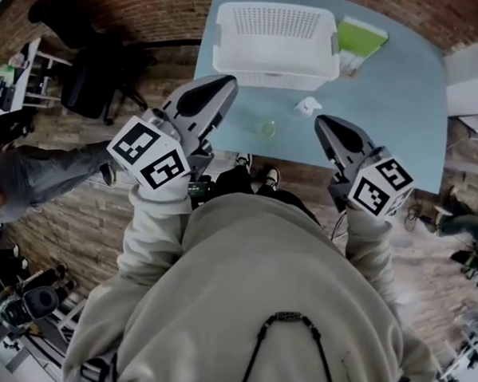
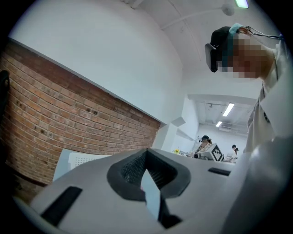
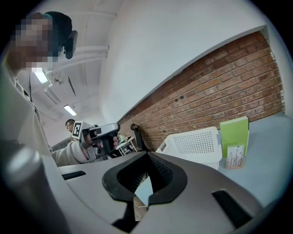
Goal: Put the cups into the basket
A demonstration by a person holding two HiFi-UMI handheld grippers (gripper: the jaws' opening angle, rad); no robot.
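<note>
A white perforated basket (image 1: pixel 276 44) stands at the far side of the light blue table (image 1: pixel 403 107). Nearer me on the table sit a clear greenish cup (image 1: pixel 266 128) and a small white cup (image 1: pixel 307 107) lying crumpled. My left gripper (image 1: pixel 226 83) hovers over the table's near left part, left of the clear cup, shut and empty. My right gripper (image 1: pixel 319 120) hovers just right of the white cup, also shut with nothing in it. In the left gripper view the gripper (image 2: pixel 146 151) tilts upward, past the basket (image 2: pixel 78 161). The right gripper (image 3: pixel 147 154) faces the basket (image 3: pixel 192 144).
A green box (image 1: pixel 361 34) with a small card (image 3: pixel 234 156) stands right of the basket. A brick wall (image 3: pixel 219 87) runs behind the table. Another person with a gripper (image 3: pixel 87 137) is off to the left, near a black chair (image 1: pixel 89 82).
</note>
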